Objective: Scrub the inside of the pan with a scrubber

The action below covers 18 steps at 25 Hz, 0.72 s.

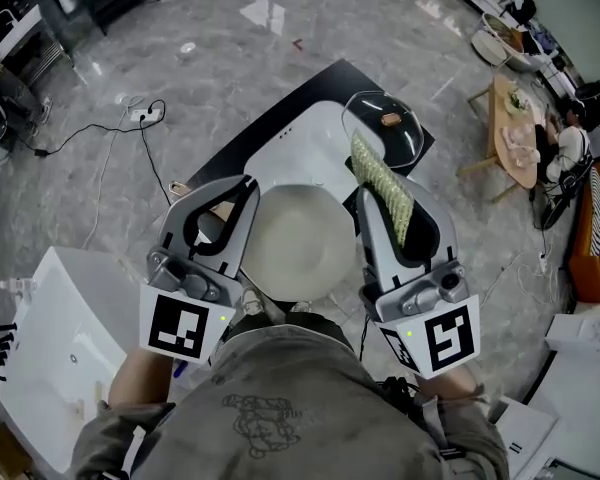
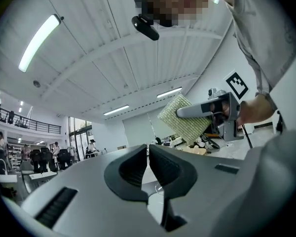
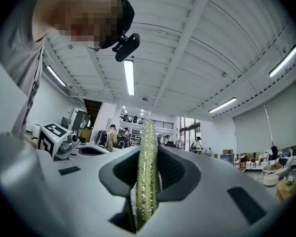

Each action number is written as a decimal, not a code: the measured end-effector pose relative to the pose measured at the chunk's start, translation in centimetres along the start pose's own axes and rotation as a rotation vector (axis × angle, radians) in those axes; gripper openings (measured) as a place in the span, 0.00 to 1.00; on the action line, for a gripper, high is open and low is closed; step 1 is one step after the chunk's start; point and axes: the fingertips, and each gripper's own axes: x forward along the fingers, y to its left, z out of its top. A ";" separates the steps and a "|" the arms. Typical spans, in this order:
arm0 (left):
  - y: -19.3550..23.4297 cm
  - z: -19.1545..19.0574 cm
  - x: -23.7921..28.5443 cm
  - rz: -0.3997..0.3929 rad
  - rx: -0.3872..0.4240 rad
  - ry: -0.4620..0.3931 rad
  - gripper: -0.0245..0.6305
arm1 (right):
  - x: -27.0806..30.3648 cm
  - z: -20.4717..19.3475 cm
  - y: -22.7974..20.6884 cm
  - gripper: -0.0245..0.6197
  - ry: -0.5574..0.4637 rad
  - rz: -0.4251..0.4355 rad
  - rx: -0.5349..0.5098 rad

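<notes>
Head view, lower centre: the left tool (image 1: 246, 186) and right tool (image 1: 372, 196) are held by a person on either side of a round cream-coloured pan (image 1: 300, 243), its pale inside turned up toward the camera.

Left tool: jaws pressed together, nothing seen between them. The tips are just beside the pan's left rim; contact cannot be determined.

Right tool: jaws pinched on a flat yellow-green mesh scrubber (image 1: 382, 183), which projects past the tips toward upper centre. The scrubber is placed at the pan's right rim, not inside it.

Farther up: a black counter (image 1: 280, 118) with a white sink basin (image 1: 305, 143) and a clear domed glass lid (image 1: 385, 128). A grey marble floor (image 1: 230, 48) is seen all round.
</notes>
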 end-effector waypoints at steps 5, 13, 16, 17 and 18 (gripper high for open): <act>-0.5 -0.8 -0.1 0.002 0.015 0.010 0.08 | -0.8 -1.8 0.1 0.16 0.032 0.006 -0.016; -0.9 -2.6 -0.3 0.013 -0.039 0.034 0.08 | -1.7 -6.9 1.0 0.16 0.150 0.028 0.001; -1.2 -3.4 -0.5 0.011 -0.027 0.061 0.08 | -1.9 -7.4 1.2 0.16 0.156 0.034 0.010; -1.3 -3.6 -0.5 0.012 -0.024 0.067 0.08 | -2.0 -7.5 1.2 0.16 0.157 0.034 0.013; -1.3 -3.8 -0.5 0.012 -0.024 0.070 0.08 | -2.0 -7.7 1.1 0.16 0.159 0.033 0.014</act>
